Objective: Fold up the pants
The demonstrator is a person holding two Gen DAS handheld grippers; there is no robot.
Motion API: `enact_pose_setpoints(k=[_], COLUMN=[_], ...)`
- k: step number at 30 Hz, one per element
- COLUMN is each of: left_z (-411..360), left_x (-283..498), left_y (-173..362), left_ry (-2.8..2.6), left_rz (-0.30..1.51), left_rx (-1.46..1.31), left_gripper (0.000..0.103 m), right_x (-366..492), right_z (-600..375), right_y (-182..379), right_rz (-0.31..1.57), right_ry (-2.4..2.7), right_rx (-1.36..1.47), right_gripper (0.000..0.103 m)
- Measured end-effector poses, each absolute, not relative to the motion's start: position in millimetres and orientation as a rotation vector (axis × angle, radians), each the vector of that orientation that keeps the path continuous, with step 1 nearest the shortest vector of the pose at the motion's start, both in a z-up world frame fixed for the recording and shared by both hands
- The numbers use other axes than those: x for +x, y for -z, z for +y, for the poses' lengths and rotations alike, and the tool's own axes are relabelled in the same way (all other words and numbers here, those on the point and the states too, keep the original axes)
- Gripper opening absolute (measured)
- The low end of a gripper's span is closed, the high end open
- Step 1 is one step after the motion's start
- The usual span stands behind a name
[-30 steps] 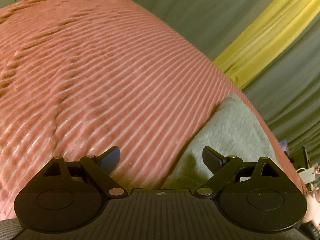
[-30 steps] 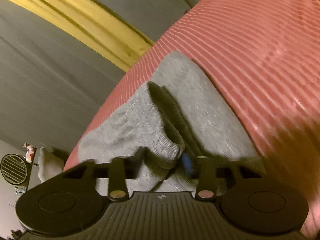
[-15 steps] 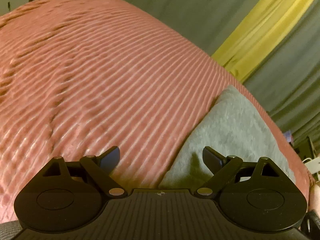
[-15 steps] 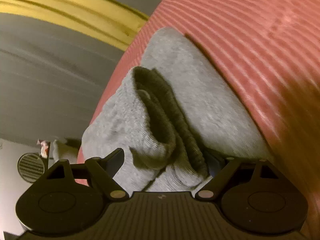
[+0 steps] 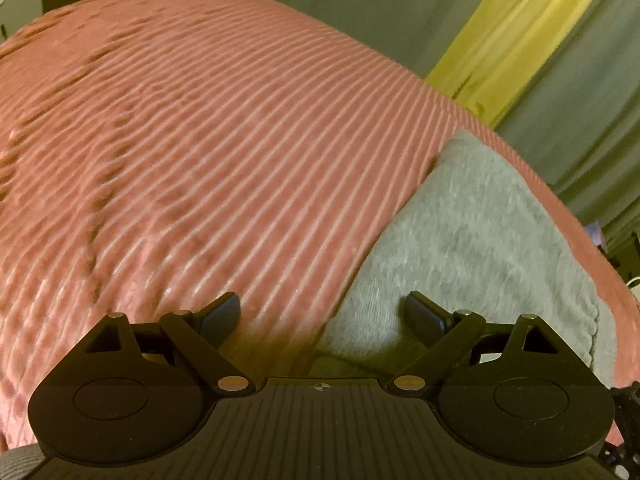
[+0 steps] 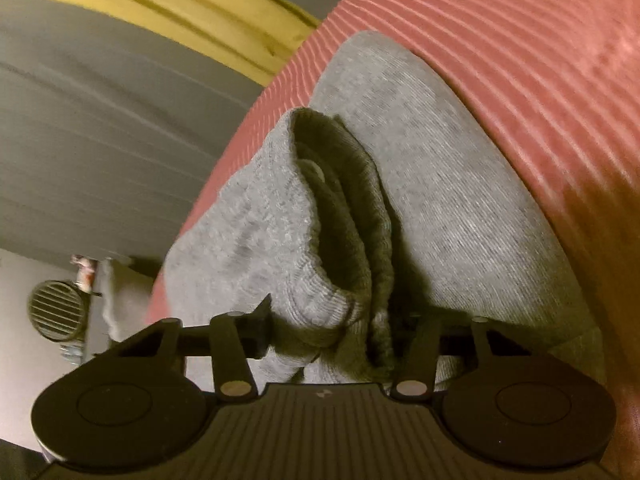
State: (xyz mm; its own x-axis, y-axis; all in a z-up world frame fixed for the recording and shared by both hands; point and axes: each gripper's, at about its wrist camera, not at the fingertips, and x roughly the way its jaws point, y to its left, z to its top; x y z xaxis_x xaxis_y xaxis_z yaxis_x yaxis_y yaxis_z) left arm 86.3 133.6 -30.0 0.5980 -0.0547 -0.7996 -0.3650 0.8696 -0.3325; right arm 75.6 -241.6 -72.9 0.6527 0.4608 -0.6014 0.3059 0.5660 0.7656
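Across the pink ribbed bedspread [image 5: 208, 168] the grey pants [image 6: 432, 184] are lying folded while we are reclosing our right tool [image 6: 336, 328] on their bunched cuff for another fold, left tool [image 5: 322, 312] hanging wide open.

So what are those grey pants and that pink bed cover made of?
The grey pants look like soft, matte cotton jersey, going by the heathered knit and ribbed cuff. The pink cover looks like plush ribbed fleece or chenille, with raised cords catching a slight sheen. Both are guesses from looks alone.
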Motion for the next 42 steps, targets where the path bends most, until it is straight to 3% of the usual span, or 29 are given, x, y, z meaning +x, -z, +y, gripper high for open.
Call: enact_pose_setpoints(k=[5, 9, 13, 18, 20, 21, 34, 40, 42], left_z=[146.0, 146.7, 137.6, 119.8, 113.0, 107.6, 46.6, 60.1, 64.6], left_x=[71.8, 70.8, 74.4, 83.6, 87.2, 88.7, 101.0, 113.6, 114.4], left_y=[22.4, 23.2, 22.4, 19.7, 20.7, 20.8, 22.0, 37.1, 39.5], left_ry=[-0.220, -0.210, -0.167, -0.068, -0.034, -0.020, 0.044, 0.026, 0.021], left_rz=[0.801, 0.808, 0.825, 0.864, 0.879, 0.888, 0.856, 0.924, 0.935], left_rx=[-0.582, -0.586, -0.526, -0.440, -0.413, -0.396, -0.076, -0.176, -0.210], left_gripper=[0.094, 0.094, 0.094, 0.094, 0.094, 0.094, 0.095, 0.099, 0.101], right_x=[62.4, 42.1, 36.7, 44.8, 41.1, 38.7, 28.0, 38.3, 30.3], right_z=[-243.2, -258.2, -275.6, -272.7, -275.4, -277.3, -285.7, -280.4, -279.3], right_y=[41.7, 12.3, 20.0, 43.8, 39.9, 37.0, 44.7, 70.5, 75.5], right_rz=[0.771, 0.626, 0.661, 0.808, 0.771, 0.765, 0.754, 0.865, 0.797], right_ry=[-0.143, -0.160, -0.077, 0.030, 0.024, 0.042, -0.037, 0.027, 0.003], right_rx=[1.047, 1.091, 1.059, 0.845, 0.811, 0.797, 0.744, 0.638, 0.624], right_gripper=[0.041, 0.041, 0.042, 0.063, 0.094, 0.096, 0.098, 0.099, 0.099])
